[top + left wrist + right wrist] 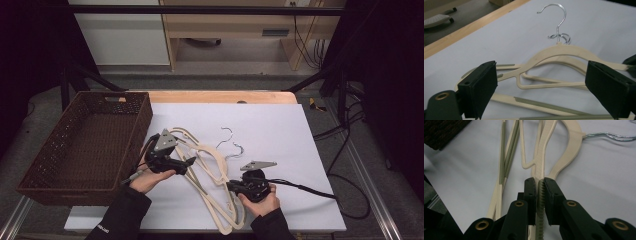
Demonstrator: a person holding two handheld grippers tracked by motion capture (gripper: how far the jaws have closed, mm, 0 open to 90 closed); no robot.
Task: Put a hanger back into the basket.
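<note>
Nearest the camera, the right gripper [539, 185] pinched the ribbed bar of a cream hanger [541, 160], its jaws pressed onto it. That hanger lay in a pile of hangers [212, 165] on the white sheet [280, 125], just right of the wicker basket [90, 145]. The left gripper [541, 87] stood spread wide over the pile, nearer the basket.

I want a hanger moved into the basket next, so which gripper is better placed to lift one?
The right gripper: its jaws are shut on a cream hanger. The left gripper is nearer the wicker basket, but stands open over the pile, gripping nothing.
</note>
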